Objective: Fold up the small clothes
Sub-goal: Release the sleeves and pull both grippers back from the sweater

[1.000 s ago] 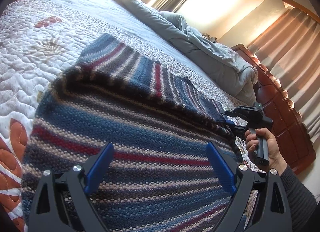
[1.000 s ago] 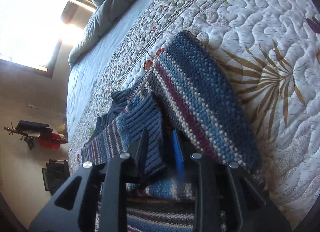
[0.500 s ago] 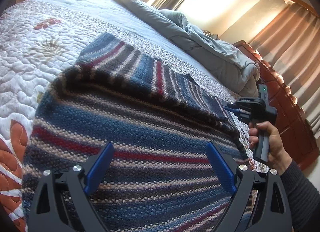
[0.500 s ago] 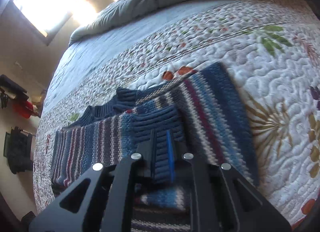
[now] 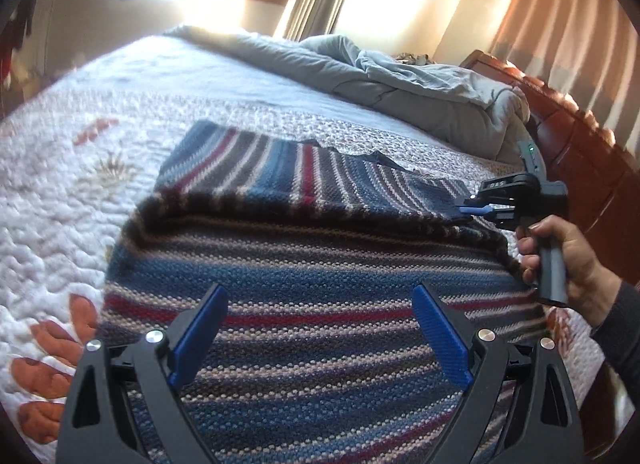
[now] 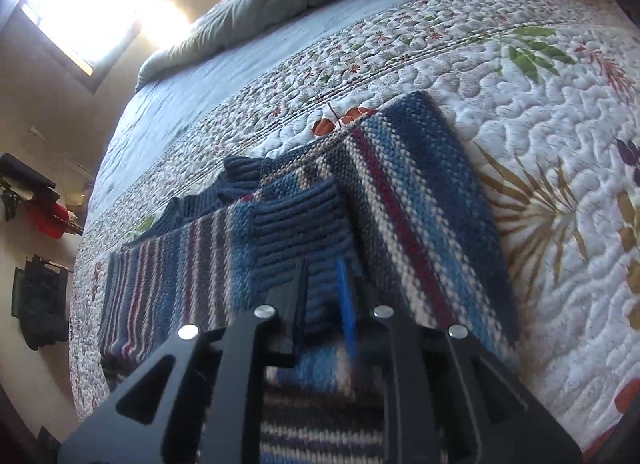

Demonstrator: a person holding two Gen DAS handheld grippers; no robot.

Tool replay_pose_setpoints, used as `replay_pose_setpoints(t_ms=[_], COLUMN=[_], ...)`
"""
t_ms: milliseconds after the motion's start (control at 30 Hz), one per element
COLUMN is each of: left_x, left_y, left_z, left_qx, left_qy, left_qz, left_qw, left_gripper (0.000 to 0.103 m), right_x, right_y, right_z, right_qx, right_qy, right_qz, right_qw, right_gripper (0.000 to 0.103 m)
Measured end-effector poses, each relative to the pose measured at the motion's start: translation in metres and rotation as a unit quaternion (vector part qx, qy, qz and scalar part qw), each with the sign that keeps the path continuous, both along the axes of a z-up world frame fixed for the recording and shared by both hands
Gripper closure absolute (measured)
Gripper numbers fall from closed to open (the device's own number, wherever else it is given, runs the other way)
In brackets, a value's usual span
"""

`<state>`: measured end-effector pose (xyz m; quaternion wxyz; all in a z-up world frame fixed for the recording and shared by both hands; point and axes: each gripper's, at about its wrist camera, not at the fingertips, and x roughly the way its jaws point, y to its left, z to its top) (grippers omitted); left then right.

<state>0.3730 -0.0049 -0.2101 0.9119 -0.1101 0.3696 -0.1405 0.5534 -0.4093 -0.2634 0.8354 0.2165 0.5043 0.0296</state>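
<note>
**Knit sleeve mid-fold, right gripper pinching cuff**

Striped knit sweater (image 5: 320,284) lies flat on the quilt (image 5: 60,191), filling the left view from centre down to 6 o'clock. One sleeve (image 5: 304,179) is laid across the body toward 12 o'clock. Right gripper (image 6: 322,284) has its jaws nearly together, pinching the ribbed cuff (image 6: 300,219); the jaws have just been easing slightly, cloth between them. Left gripper (image 5: 316,328) is spread wide, nothing between the pads, apparently just above the body. Step looks like sleeve fold-in. Next, probably: set the cuff down flat, let go, then take the hem for the body fold. Duvet (image 5: 400,79) bunched at 1 o'clock.
</note>
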Motion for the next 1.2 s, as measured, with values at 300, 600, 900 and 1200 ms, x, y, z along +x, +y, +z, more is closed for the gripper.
replay_pose_setpoints(t_ms=[300, 600, 900, 1200], left_x=[-0.049, -0.082, -0.117, -0.135], left_y=[-0.024, -0.043, -0.021, 0.099], left_z=[0.054, 0.081, 0.085, 0.03], left_qx=[0.079, 0.111, 0.098, -0.135], left_qy=[-0.062, -0.067, -0.014, 0.153], left_qz=[-0.007, -0.014, -0.023, 0.001], left_qw=[0.9949, 0.9914, 0.9948, 0.9791], left_gripper=[0.009, 0.009, 0.007, 0.006], right_x=[-0.076, -0.146, -0.226, -0.324], right_y=[-0.001, -0.008, -0.027, -0.026], right_z=[0.01, 0.024, 0.042, 0.041], right_qx=[0.028, 0.036, 0.053, 0.085], right_qy=[-0.004, -0.008, -0.02, 0.007], right_qz=[0.02, 0.031, 0.023, 0.06], right_qw=[0.999, 0.999, 0.998, 0.995], right_gripper=[0.087, 0.073, 0.048, 0.03])
